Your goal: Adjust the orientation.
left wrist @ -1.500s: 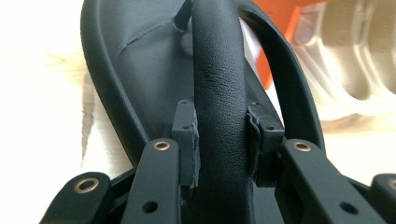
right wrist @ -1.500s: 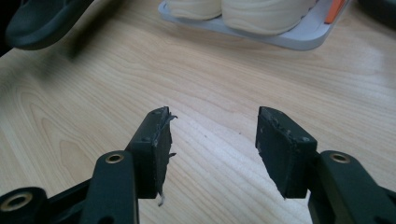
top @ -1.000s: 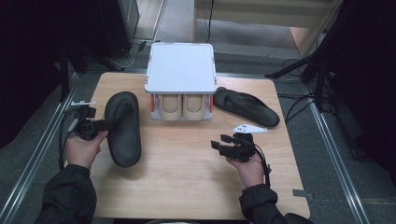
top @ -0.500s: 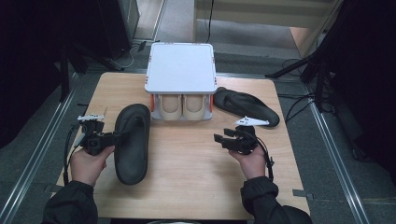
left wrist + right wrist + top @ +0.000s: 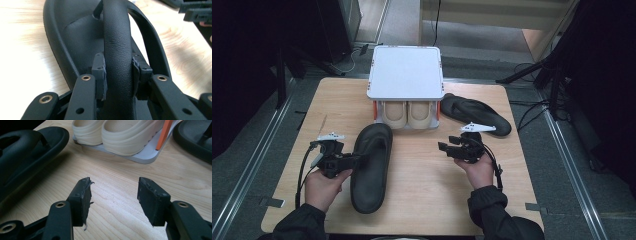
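A black flip-flop (image 5: 371, 167) lies lengthwise on the wooden table (image 5: 427, 195), left of centre. My left gripper (image 5: 352, 161) is shut on its thick black strap (image 5: 117, 52); both pads press the strap's sides in the left gripper view. A second black flip-flop (image 5: 477, 114) lies at the back right, seen also in the right gripper view (image 5: 195, 140). My right gripper (image 5: 445, 147) hovers open over bare wood right of centre, nothing between its fingertips (image 5: 82, 195). A pair of cream clogs (image 5: 408, 114) sits on the lower shelf of a white rack (image 5: 406, 70).
The white rack with orange posts stands at the table's back centre. Cables trail from both grippers toward the person's sleeves. Metal floor rails run along both sides of the table, and dark stands and cables stand beyond the right edge.
My left gripper has carried the black flip-flop rightward and toward the near edge, and the sandal now lies closer to the table's middle. The right gripper has stayed about where it was.
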Demonstrator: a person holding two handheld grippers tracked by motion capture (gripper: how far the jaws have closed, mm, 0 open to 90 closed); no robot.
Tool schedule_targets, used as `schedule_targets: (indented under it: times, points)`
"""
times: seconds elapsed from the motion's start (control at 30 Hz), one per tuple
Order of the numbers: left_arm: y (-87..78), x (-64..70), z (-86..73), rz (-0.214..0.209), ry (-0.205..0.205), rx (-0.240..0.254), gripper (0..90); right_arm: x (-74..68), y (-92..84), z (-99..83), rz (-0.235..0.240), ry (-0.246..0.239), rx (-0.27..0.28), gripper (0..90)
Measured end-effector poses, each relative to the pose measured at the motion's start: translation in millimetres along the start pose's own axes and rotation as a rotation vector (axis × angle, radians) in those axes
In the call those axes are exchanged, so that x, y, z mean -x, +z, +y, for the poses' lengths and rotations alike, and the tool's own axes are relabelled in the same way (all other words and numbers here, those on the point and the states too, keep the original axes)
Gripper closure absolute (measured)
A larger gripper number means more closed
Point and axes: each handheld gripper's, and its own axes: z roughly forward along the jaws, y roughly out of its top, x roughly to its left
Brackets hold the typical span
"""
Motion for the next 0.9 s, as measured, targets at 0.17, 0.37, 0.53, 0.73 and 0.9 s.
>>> schedule_targets:
  times: [0.17, 0.37, 0.53, 0.73, 0.9]
  points:
    - [16.6, 10.5, -4.3, -0.016, 0.037, -0.054, 68.9, 1.1, -1.4, 0.1, -0.003, 0.002, 0.003, 45.4]
    - [34.7, 17.9, -7.3, -0.013, 0.058, -0.076, 68.8, 0.7, -1.0, 0.0, -0.007, 0.0, -0.001, 45.4]
    - [49.6, 18.5, -11.1, -0.015, 0.054, -0.099, 68.7, 0.8, -1.2, 0.0, -0.009, -0.001, -0.002, 45.4]
    - [57.3, 19.3, -14.5, -0.018, 0.057, -0.108, 68.0, -0.2, 0.0, -0.3, -0.008, -0.007, -0.008, 45.3]
    - [56.3, 21.1, -13.4, -0.015, 0.071, -0.119, 66.5, -0.4, 0.4, -0.4, -0.011, -0.01, -0.009, 45.4]
